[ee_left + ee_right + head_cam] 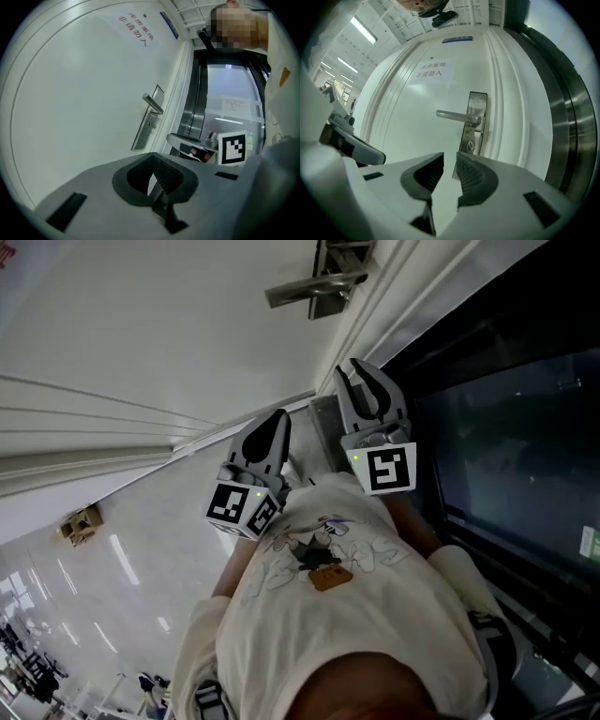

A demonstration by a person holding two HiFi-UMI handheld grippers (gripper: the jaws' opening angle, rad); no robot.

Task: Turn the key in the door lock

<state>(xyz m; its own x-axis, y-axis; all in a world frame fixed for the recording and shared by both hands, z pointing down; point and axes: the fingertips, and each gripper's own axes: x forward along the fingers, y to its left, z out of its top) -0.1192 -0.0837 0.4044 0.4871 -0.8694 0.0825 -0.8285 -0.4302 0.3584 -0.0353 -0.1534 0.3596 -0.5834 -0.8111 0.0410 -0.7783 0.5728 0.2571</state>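
Observation:
A white door (pixel 159 324) carries a steel lever handle (pixel 314 287) on a steel lock plate (pixel 473 124). Below the handle sits the round lock cylinder (pixel 470 146); I cannot tell whether a key is in it. My right gripper (pixel 450 157) is held back from the door and points at the plate, open, with a clear gap and nothing between its jaws. My left gripper (pixel 152 157) is further left, also away from the door, its tips meeting and empty. In the head view both grippers, left (pixel 274 420) and right (pixel 361 371), are raised in front of the person's chest.
A dark glass panel (pixel 506 456) in a steel frame (pixel 567 131) stands right of the door. A notice with red characters (pixel 137 29) hangs high on the door. The person's white shirt (pixel 337 596) fills the lower head view.

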